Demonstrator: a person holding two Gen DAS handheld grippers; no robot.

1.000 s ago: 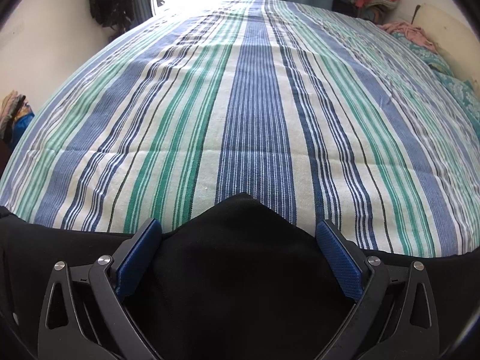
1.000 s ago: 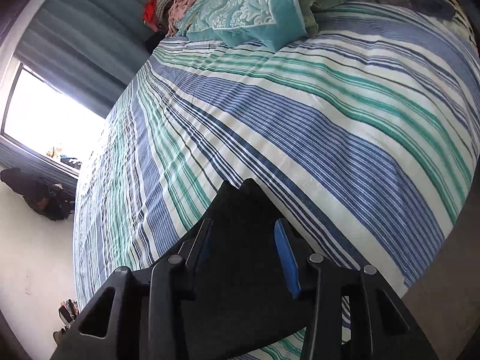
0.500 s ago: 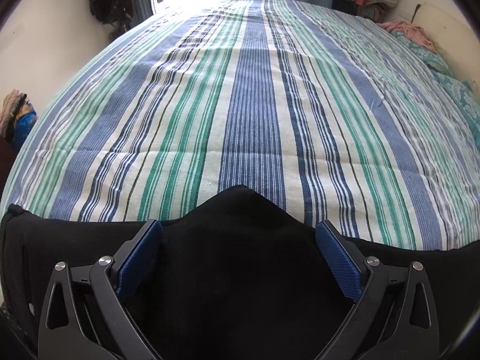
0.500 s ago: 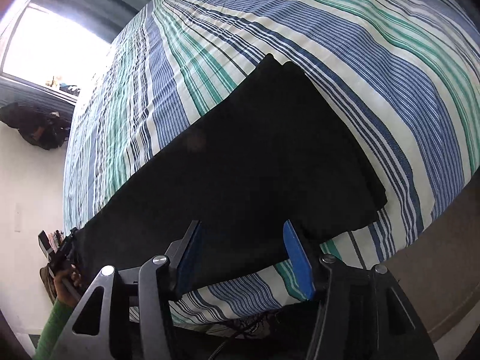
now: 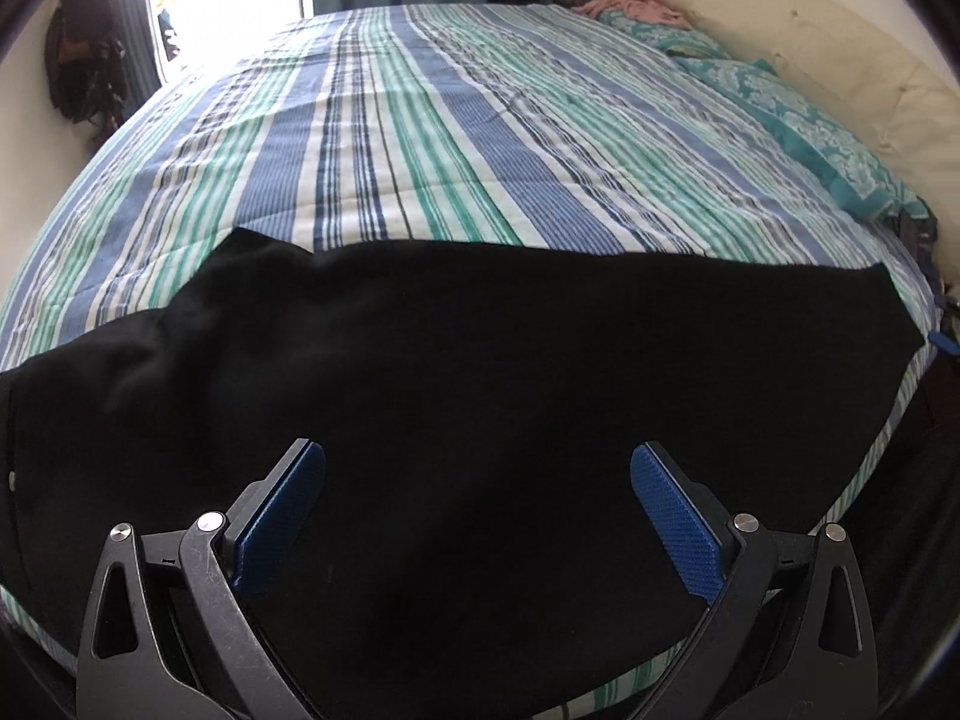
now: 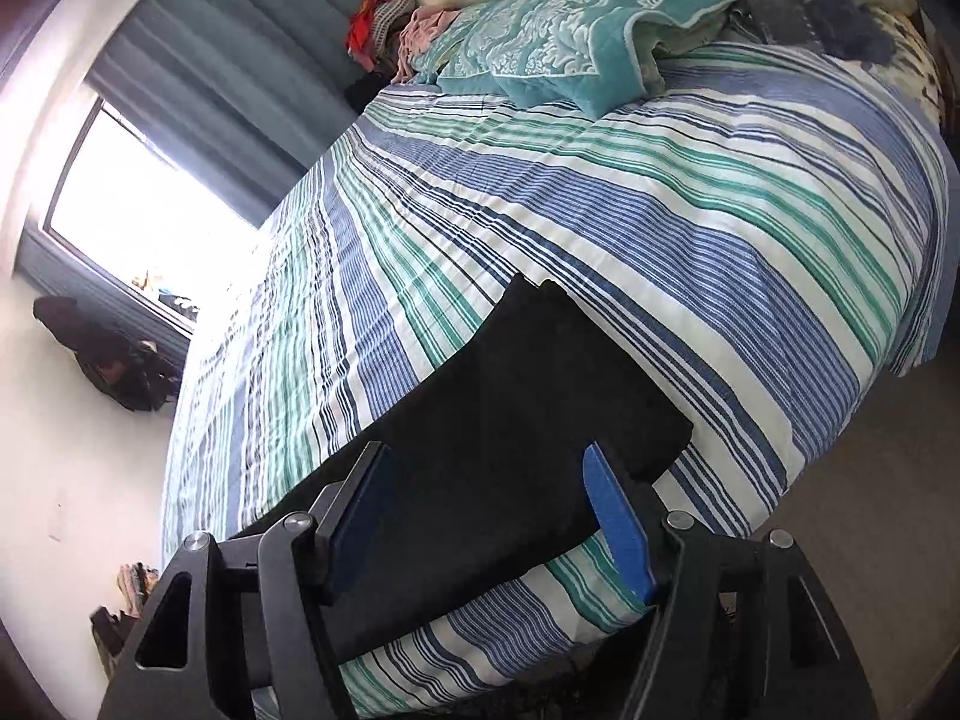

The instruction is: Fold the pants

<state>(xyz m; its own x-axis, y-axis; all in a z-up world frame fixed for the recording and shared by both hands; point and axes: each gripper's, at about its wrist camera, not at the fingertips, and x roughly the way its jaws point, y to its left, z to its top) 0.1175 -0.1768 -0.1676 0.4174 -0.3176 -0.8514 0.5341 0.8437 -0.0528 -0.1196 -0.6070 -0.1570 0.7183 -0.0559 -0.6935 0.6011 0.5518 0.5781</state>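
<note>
A: Where are the pants (image 5: pixel 480 396)?
B: Flat on the bed (image 5: pixel 456 138) at 6 o'clock; left hand-held gripper (image 5: pixel 477 501) released; right hand-held gripper (image 6: pixel 489 516) opening, holding nothing; smooth first, then pinch both corners.

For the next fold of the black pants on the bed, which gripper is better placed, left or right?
Probably the right gripper: its opening jaws stand over the narrow end of the pants, near a free edge. The left gripper, open, hangs over the wide middle, with no edge between its jaws.
</note>
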